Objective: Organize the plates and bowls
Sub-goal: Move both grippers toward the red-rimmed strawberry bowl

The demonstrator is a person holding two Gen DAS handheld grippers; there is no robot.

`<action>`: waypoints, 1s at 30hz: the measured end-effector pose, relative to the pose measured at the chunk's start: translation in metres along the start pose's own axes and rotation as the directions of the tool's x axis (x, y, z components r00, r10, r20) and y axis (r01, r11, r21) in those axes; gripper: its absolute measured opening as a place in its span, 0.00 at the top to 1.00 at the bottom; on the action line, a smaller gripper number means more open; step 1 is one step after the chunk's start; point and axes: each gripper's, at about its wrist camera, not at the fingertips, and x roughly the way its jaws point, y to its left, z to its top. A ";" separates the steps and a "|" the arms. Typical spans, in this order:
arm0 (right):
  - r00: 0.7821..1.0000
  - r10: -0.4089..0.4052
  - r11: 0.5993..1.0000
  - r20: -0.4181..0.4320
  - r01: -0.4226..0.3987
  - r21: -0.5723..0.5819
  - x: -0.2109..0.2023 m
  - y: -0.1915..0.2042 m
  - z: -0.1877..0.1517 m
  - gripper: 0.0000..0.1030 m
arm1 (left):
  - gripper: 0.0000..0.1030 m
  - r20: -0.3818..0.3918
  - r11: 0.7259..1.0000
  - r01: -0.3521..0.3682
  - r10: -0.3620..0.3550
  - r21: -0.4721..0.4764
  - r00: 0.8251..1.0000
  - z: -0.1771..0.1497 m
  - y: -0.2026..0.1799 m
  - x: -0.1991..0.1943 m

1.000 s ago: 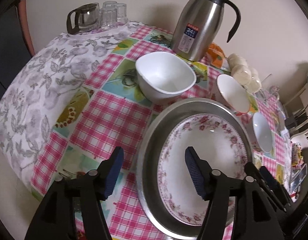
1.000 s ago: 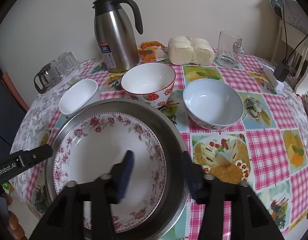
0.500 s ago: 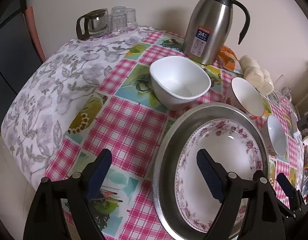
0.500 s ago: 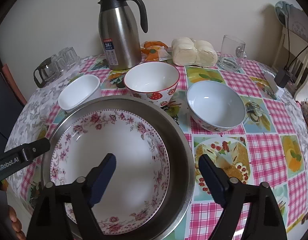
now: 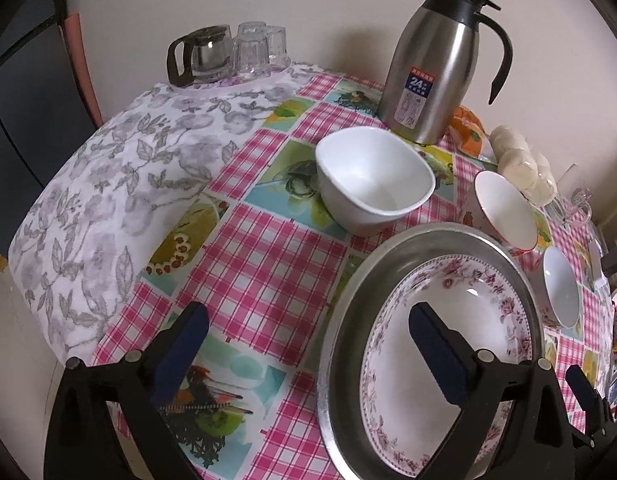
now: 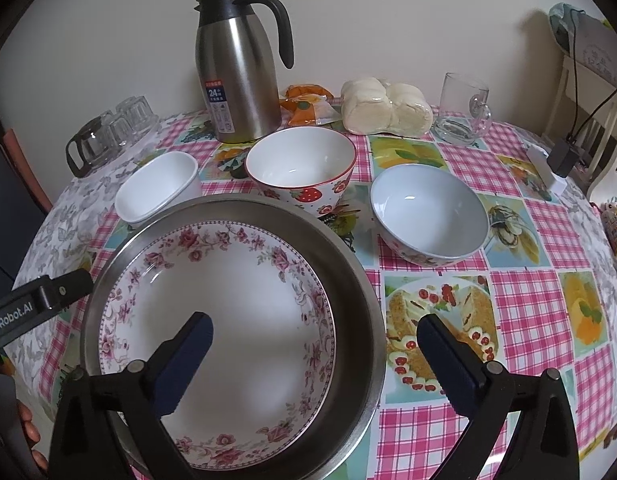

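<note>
- Carafe [image 6: 86, 145] and glasses [image 6: 132, 120], far left by the wall: not part of the job; leave alone.
- Left gripper [image 5: 308, 340]: jaws have just been opening and stand wide, nothing between the pads. One finger hangs over the tablecloth [image 5: 268, 264], the other over the floral plate [image 5: 448, 320]; the near-left rim of the pan [image 5: 340, 320] lies below the gap, untouched.
- White bowl [image 6: 158, 186]: upright, empty, just behind the pan's left edge, near the flask [image 6: 236, 76]. Thick, rounded-square wall; judged best gripped across one wall, pad inside and pad outside.
- Pan with floral plate: plate sits nested inside the steel pan, centred, at the near edge of the table. This stack appears settled; judged the base for what follows.
- Strawberry bowl [image 6: 302, 168]: upright behind the pan, close to or touching its far rim; contact cannot be confirmed.
- Right gripper [image 6: 314, 340]: jaws likewise just opened, fully apart, holding nothing. Left finger over the plate, right finger over the cloth, pan's right rim under the gap.
- Blue bowl [image 6: 428, 216]: upright, right of the pan, clear of it.
- Recommendation: take bowls one at a time, largest first. Lift each straight up before crossing the pan rim; lower level and centred. Keep clear of the flask and the mug [image 6: 462, 110].
</note>
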 end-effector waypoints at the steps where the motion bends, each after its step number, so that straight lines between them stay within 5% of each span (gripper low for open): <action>1: 1.000 -0.001 1.000 0.001 0.001 -0.001 0.000 0.000 0.000 0.00 | 0.03 0.006 1.000 0.004 -0.004 0.003 1.000 0.001 -0.001 0.000; 14: 0.999 0.017 0.999 0.033 -0.019 0.044 -0.001 -0.013 0.009 0.00 | 0.03 0.122 0.993 0.070 -0.082 0.099 0.989 0.029 -0.032 -0.002; 30: 0.999 0.018 0.996 0.041 -0.022 0.089 0.012 -0.034 0.025 0.00 | 0.03 0.076 0.957 0.267 -0.276 0.116 0.958 0.042 -0.063 0.014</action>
